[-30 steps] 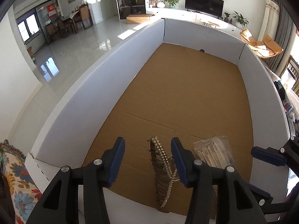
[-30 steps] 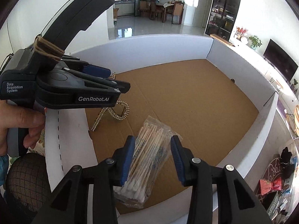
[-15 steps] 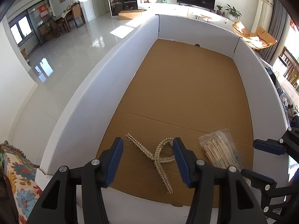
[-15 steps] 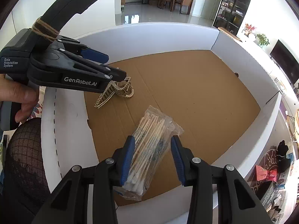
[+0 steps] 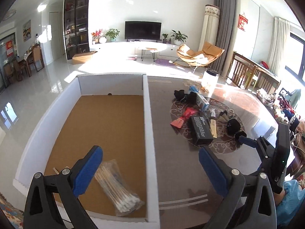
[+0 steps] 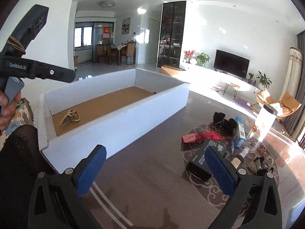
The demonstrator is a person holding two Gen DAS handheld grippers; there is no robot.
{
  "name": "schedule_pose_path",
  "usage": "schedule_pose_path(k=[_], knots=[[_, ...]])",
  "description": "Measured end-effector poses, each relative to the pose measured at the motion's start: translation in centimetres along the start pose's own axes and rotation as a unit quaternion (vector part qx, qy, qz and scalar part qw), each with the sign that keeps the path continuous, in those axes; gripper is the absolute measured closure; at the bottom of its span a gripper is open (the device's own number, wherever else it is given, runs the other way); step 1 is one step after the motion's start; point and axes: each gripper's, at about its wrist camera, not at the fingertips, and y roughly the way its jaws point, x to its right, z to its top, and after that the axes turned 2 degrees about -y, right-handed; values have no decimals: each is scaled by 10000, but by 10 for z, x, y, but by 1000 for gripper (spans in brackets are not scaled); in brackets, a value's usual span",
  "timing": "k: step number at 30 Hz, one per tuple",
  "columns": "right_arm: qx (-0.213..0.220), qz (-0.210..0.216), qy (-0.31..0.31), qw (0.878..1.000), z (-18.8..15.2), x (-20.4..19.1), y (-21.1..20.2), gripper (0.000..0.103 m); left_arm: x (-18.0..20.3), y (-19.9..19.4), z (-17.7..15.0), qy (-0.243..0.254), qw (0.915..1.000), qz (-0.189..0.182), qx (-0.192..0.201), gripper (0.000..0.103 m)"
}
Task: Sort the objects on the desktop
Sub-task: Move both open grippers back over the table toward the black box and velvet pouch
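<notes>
over on the table, the pile of unsorted things sits on a round patterned mat, well apart from the white-walled box with its brown cardboard floor. the left gripper has its jaws opening, spread wide and gripping nothing; they straddle the box's right-hand wall, one blue pad over the cardboard floor and the other over the bare table. just beside the left pad, a clear bag of cotton swabs lies flat in the near corner of the box. the right gripper is likewise opening, wide and empty, hanging over the table between the box and the mat. from its view a beaded hair clip rests on the cardboard near the box's closest end wall, apart from the walls. on the mat, a black rectangular box lies nearest the grippers, with a red pouch beside it, a slim bottle, a blue-and-white carton and some dark, blurred items behind. a clear jar stands at the mat's far edge in strong sunlight. a hand holds the left gripper's handle at the far left of the right wrist view.
</notes>
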Motion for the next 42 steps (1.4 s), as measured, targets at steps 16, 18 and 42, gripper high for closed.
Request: schedule_pose_path(k=[16,18,42], knots=[[-1837,-1598,1618,9563,-152,169,-64,0,118,187,-72,460,9879,229,-1463,0],[-1825,-1540,1545,9587,-147,162,-62,0,118,190,-72,474,9887,270,-1396,0],[-1904,-1357,1884,9538,-141,175,-41,0,121,187,-72,415,9922,294,-1136,0]])
